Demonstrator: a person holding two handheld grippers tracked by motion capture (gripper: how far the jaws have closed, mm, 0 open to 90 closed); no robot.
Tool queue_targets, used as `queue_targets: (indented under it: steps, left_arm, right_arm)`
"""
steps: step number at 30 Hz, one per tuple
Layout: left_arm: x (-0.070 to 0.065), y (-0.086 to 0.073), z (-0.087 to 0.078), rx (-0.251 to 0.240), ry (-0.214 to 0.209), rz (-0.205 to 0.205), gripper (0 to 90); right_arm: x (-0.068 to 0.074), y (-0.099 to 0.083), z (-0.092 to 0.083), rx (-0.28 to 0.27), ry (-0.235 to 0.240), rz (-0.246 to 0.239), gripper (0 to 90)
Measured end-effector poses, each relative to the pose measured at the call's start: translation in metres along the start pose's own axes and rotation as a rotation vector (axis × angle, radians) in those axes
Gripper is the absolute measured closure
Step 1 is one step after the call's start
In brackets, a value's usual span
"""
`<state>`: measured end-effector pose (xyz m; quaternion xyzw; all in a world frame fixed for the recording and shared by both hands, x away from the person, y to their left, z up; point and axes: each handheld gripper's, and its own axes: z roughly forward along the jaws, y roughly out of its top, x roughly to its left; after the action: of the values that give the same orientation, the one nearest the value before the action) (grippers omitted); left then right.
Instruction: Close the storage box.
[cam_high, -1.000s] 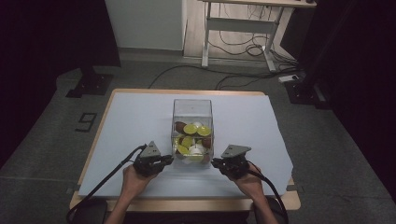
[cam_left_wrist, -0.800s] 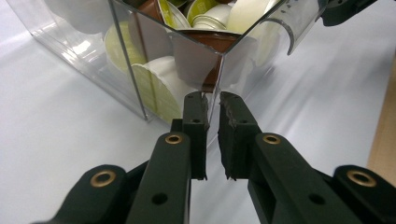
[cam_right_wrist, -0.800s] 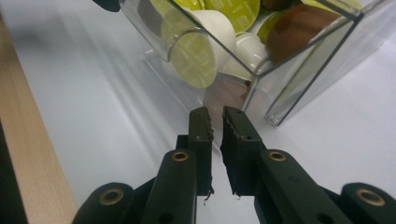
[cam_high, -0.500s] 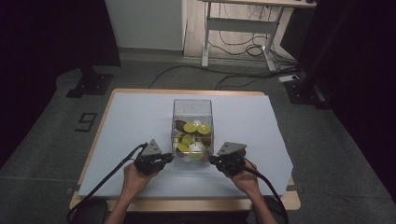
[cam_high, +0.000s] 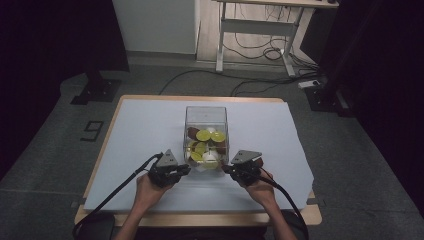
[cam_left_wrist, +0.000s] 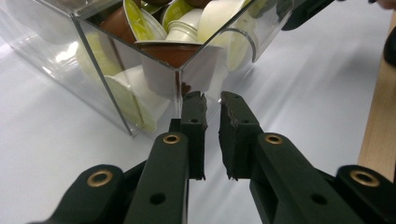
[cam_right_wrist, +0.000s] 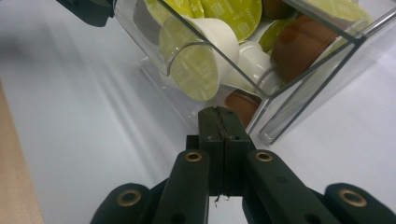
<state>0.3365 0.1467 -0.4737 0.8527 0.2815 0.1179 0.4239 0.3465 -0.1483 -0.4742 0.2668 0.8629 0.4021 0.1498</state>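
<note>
At the middle of the white paper-covered table, a clear plastic rectangular box, open at the top and loaded with green, white and brown coffee capsules. Long axis running near to far, with the short near end facing the person. Upright, flat on the sheet.

Just off that near end, one tool at each lower corner: left gripper by the near-left corner, right gripper by the near-right one, both pointing inward toward each other across the end wall. About equally close, so neither hand better placed by distance alone.

From the left gripper view, the box's vertical corner edge straight ahead of the left gripper; all but closed, a thin slit left between the pads, nothing in it. From the right gripper view, the right gripper pressed fully together on nothing, tips just short of the clear wall; touching or not, cannot tell.

Likely next: a squeeze or push from both sides, turning on the box lying squarely between the two tips.
</note>
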Motion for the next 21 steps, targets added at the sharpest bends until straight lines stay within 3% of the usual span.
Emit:
queue_targets:
  steps: [21]
  left_arm:
    - [0.015, 0.01, 0.011, -0.008, 0.03, -0.005, 84.6]
  right_arm:
    - [-0.012, 0.006, 0.006, -0.003, -0.063, 0.028, 86.6]
